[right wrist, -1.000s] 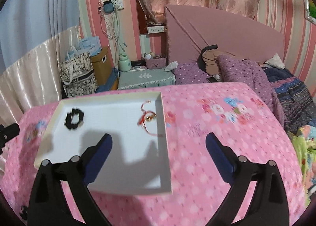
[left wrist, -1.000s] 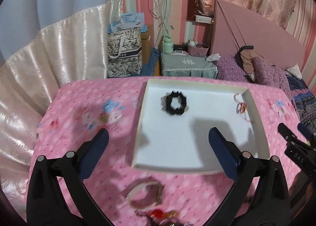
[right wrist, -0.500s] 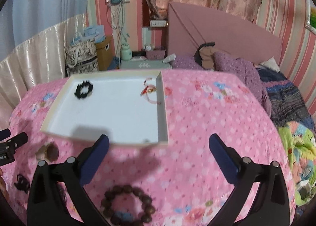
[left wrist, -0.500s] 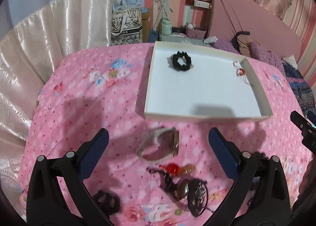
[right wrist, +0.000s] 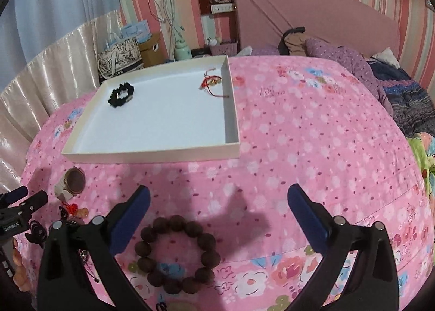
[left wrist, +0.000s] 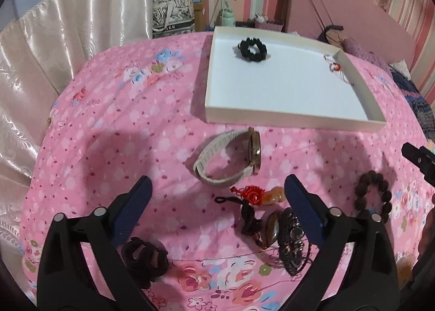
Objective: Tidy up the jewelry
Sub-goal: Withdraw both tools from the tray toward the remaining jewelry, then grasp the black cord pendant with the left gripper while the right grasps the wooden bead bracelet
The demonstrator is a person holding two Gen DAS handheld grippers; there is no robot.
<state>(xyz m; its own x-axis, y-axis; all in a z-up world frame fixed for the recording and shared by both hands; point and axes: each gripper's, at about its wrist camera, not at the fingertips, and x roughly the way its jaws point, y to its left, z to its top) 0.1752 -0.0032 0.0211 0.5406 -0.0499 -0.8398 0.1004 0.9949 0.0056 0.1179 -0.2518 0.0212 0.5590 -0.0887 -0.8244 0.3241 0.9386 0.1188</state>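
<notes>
A white tray lies on the pink bedspread and holds a black scrunchie and a red string bracelet; the tray also shows in the right wrist view. My left gripper is open and empty above a watch with a woven band, a red knot charm, a dark tangled bracelet and a dark scrunchie. My right gripper is open and empty above a brown bead bracelet.
A pink headboard, purple pillows and a quilt are at the right. A cream curtain, a printed bag and a bedside shelf stand behind the bed.
Both grippers have pulled back from over the tray toward the near side of the bed. The loose jewelry in front of the tray has come into view. Both stay open.
</notes>
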